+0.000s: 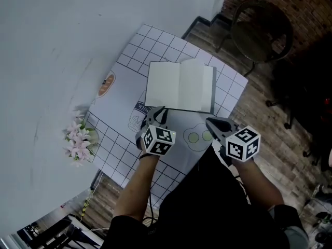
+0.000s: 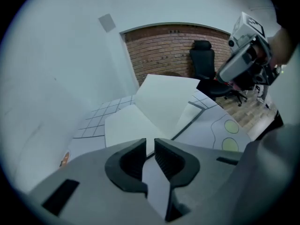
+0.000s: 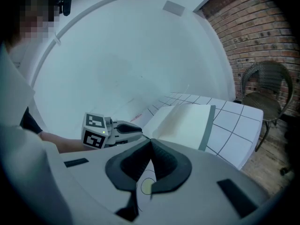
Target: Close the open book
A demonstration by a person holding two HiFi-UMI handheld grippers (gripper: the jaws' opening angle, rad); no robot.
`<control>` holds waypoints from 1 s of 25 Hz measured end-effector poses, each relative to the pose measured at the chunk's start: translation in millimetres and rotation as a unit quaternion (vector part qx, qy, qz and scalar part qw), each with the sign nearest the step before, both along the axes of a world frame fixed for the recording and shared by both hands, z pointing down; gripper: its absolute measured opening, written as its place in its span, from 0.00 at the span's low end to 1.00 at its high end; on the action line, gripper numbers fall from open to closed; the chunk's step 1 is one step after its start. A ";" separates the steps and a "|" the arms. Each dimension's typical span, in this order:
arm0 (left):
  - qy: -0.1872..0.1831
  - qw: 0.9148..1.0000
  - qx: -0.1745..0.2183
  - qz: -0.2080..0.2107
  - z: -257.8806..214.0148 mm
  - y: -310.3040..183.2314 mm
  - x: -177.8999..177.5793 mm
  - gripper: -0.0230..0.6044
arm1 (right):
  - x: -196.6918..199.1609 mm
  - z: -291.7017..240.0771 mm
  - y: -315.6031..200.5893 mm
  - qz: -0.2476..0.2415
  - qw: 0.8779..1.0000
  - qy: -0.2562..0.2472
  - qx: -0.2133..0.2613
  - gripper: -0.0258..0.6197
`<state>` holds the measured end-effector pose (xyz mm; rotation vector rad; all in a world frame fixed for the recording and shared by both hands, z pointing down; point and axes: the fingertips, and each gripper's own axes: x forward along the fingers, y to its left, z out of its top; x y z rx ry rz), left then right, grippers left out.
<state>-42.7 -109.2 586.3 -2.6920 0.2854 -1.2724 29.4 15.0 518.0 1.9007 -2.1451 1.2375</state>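
White smooth wall [image 1: 46, 61] is filling the left side. Red brick wall [image 1: 306, 4] is showing at top right. Floor [image 1: 270, 139] is showing worn wood planks.

Square desk [image 1: 155, 40] is standing beside the white wall. A white sheet with thin dark grid lines is covering it, along with printed outline drawings and two pale green circles [image 1: 193, 137].

Dark round-backed chair [image 1: 259, 30], wire or wicker, is standing just past the desk's far corner. Black office chair [image 2: 202, 62] is standing in front of the brick.

Book [image 1: 179, 84] is lying open in the middle of the desk. Its pages are looking blank, off-white and matte, a thin grey cover edge is showing along the right and near sides, and the middle pages are arching up at the spine.

Pink flowers [image 1: 78, 139] are sitting at the desk's left edge by the wall.

Left tongs [image 1: 157, 111] are hanging at the book's near left corner. They are grey plastic with black ribbed pads, which are standing nearly together with only a thin slit between. Can't tell whether a page is nipped.

Right tongs [image 1: 210, 122] are hovering near the book's near right side, above the green circles, tips touching, holding nothing.

White marker cube [image 1: 160, 139] with black squares is riding on the left tongs.

Oval orange sticker [image 1: 106, 84] is lying flat on the desk, left of the book.
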 end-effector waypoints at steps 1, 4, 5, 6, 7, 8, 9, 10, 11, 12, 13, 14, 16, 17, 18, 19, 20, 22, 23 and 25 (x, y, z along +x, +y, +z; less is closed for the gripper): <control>-0.008 1.000 0.006 0.023 2.3 9.6 5.0 0.12 | -0.2 1.1 -0.6 0.000 1.000 -0.001 -0.001 0.04; -0.040 0.995 0.027 0.091 16.9 33.0 27.0 0.25 | -4.0 2.6 -0.8 -0.003 1.000 -0.003 -0.005 0.04; -0.050 0.993 0.031 0.106 22.9 36.3 34.1 0.28 | -5.9 2.5 -0.6 -0.005 1.000 -0.003 -0.005 0.04; -0.061 0.991 0.033 0.118 28.9 37.8 40.1 0.32 | -7.5 2.4 -0.4 -0.006 1.000 -0.003 -0.006 0.04; -0.072 0.988 0.033 0.129 34.4 38.2 44.9 0.36 | -8.2 2.2 0.3 -0.007 1.000 -0.003 -0.006 0.04; -0.083 0.986 0.032 0.138 38.7 38.3 48.2 0.37 | -7.9 2.3 1.8 -0.006 1.000 -0.003 -0.007 0.04; -0.092 0.984 0.032 0.148 41.6 38.6 50.4 0.37 | -6.5 2.9 4.0 -0.004 1.000 -0.003 -0.008 0.04; -0.099 0.982 0.031 0.158 43.2 39.1 51.8 0.37 | -4.3 3.9 6.8 -0.001 1.000 -0.003 -0.010 0.04; -0.105 0.980 0.028 0.168 44.2 39.7 52.5 0.37 | -1.5 5.4 9.7 0.003 1.000 -0.003 -0.012 0.04; -0.111 0.978 0.025 0.178 44.9 40.3 52.9 0.37 | 1.2 6.9 12.3 0.007 1.000 -0.003 -0.014 0.04; -0.116 0.975 0.020 0.188 45.7 41.0 53.5 0.37 | 3.5 8.4 14.4 0.010 1.000 -0.004 -0.016 0.04; -0.123 0.972 0.015 0.200 46.0 41.8 54.4 0.37 | 5.1 9.6 15.9 0.013 1.000 -0.005 -0.018 0.04; -0.138 0.964 0.011 0.228 44.5 44.1 57.2 0.37 | 5.9 11.5 17.2 0.015 1.000 -0.008 -0.020 0.04; -0.148 0.958 0.014 0.245 43.8 45.5 58.5 0.37 | 5.4 12.3 17.2 0.014 1.000 -0.009 -0.020 0.04; -0.158 0.952 0.019 0.262 43.9 47.0 59.4 0.37 | 4.5 12.9 16.9 0.014 1.000 -0.010 -0.020 0.04; -0.169 0.945 0.025 0.279 44.4 48.4 60.1 0.37 | 3.6 13.0 16.3 0.012 1.000 -0.012 -0.020 0.04; -0.178 0.939 0.030 0.294 45.0 49.7 60.7 0.37 | 2.9 12.6 15.4 0.011 1.000 -0.012 -0.019 0.04; -0.196 0.928 0.034 0.316 46.4 51.4 61.7 0.37 | 2.4 11.1 13.1 0.010 1.000 -0.014 -0.017 0.04; -0.203 0.923 0.033 0.325 47.1 52.0 62.0 0.37 | 2.4 10.4 12.0 0.009 1.000 -0.015 -0.016 0.04; -0.213 0.915 0.031 0.341 48.1 53.3 62.3 0.37 | 3.1 9.9 10.7 0.009 1.000 -0.016 -0.014 0.04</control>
